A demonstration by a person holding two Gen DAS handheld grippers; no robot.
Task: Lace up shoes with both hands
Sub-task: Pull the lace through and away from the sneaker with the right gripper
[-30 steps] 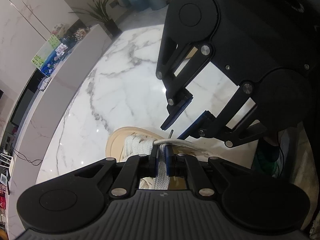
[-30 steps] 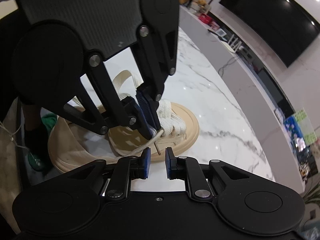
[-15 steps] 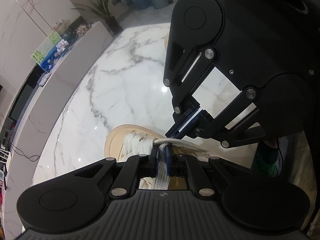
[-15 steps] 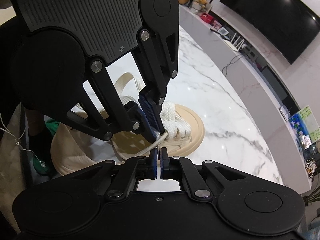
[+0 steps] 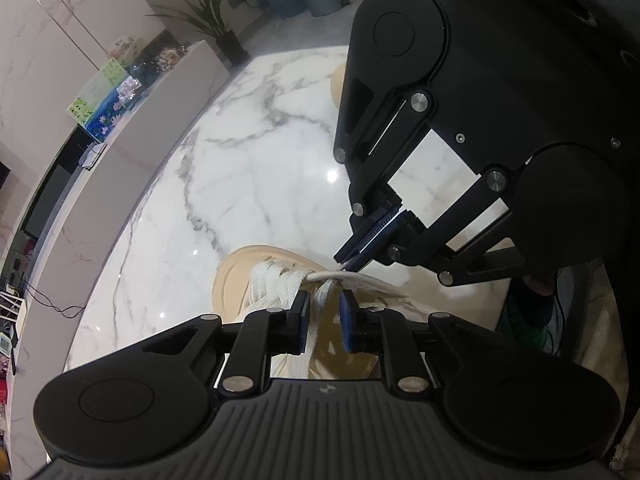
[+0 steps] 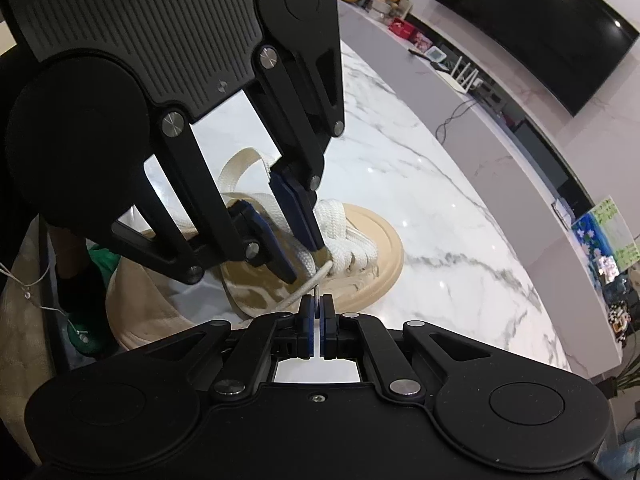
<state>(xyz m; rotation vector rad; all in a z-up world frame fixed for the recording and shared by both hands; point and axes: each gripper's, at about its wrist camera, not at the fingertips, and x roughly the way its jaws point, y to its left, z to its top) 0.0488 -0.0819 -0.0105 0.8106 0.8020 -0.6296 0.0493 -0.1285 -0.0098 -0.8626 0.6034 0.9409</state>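
Note:
A beige shoe (image 5: 236, 276) with a wide white lace (image 5: 276, 280) lies on the white marble table (image 5: 248, 168). My left gripper (image 5: 325, 305) is open, its blue pads on either side of the flat lace, not pinching it. My right gripper (image 6: 316, 305) is shut on the thin lace tip (image 6: 316, 284). In the left wrist view the right gripper (image 5: 344, 262) holds that tip just above the shoe's tongue. In the right wrist view the left gripper (image 6: 306, 264) hangs open over the shoe (image 6: 372, 268).
A long grey counter (image 5: 132, 148) with boxes runs along the table's far side; it also shows in the right wrist view (image 6: 500, 152). A second beige shoe (image 6: 136, 308) lies near the table's edge by a green object (image 6: 80, 336). A dark screen (image 6: 540, 20) hangs on the wall.
My right gripper closed on the lace tip. My left gripper, which had been pinching the flat lace, has now opened.

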